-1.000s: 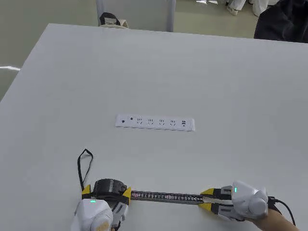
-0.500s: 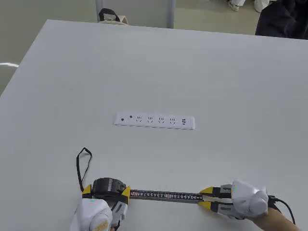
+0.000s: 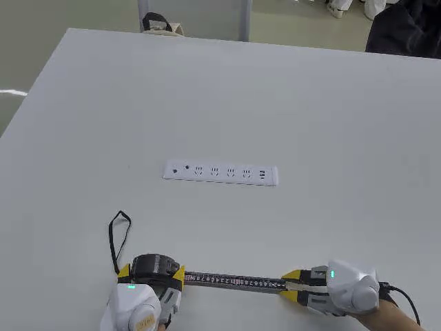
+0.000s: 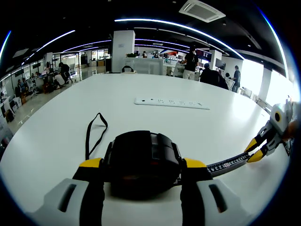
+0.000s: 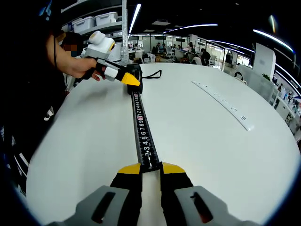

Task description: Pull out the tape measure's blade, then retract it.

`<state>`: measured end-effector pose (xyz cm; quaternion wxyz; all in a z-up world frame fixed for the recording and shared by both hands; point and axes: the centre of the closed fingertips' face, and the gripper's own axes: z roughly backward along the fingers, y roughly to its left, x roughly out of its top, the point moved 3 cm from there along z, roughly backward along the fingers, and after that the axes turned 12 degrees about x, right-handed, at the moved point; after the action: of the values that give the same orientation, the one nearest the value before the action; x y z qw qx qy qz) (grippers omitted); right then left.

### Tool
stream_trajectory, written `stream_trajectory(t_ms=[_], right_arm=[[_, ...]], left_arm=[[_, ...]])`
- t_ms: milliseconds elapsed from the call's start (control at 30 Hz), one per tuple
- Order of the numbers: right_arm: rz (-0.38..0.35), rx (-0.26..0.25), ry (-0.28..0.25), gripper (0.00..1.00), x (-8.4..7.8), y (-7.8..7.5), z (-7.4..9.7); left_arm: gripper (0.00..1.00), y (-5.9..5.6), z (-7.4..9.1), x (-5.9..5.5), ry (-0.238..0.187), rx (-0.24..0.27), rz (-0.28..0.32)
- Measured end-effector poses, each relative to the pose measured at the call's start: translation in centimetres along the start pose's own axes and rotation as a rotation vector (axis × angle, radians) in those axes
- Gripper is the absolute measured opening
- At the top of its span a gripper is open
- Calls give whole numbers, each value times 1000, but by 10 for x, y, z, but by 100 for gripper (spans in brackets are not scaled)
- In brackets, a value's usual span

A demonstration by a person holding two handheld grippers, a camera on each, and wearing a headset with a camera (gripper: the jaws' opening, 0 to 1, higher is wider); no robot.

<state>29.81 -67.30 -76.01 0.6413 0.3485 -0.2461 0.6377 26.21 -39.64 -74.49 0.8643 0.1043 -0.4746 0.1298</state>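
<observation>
a wide white bench (image 3: 275, 103) in an open-plan office, light strips (image 4: 178, 24) overhead, people (image 4: 191, 59) standing far off. at its near edge the left gripper (image 3: 151, 272) has its fingers clenched around the black tape measure (image 3: 156, 266) – the blade (image 3: 231, 281) lies flat along the surface to the right gripper (image 3: 288, 285), fingers pinched on its tip. a white power strip (image 3: 220, 173) lies mid-bench, well apart.

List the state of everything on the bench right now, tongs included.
tape measure case: on the table, clamped by the left tongs.
blade: pulled out, lying flat between the case and the right tongs.
left tongs: shut on the case.
right tongs: shut on the blade's end.
strap: loose on the table.
power strip: flat, sockets empty.
</observation>
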Motion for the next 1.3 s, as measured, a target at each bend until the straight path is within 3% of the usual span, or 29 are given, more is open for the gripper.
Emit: stream_trajectory(t_ms=[400,1300], right_arm=[[26,19,-11,12,15,1,-17],[62,1,0,12,30,-6,-29]], left_arm=[[62,0,0,1,5,-13,1],[61,2,1,2,13,-33,38]])
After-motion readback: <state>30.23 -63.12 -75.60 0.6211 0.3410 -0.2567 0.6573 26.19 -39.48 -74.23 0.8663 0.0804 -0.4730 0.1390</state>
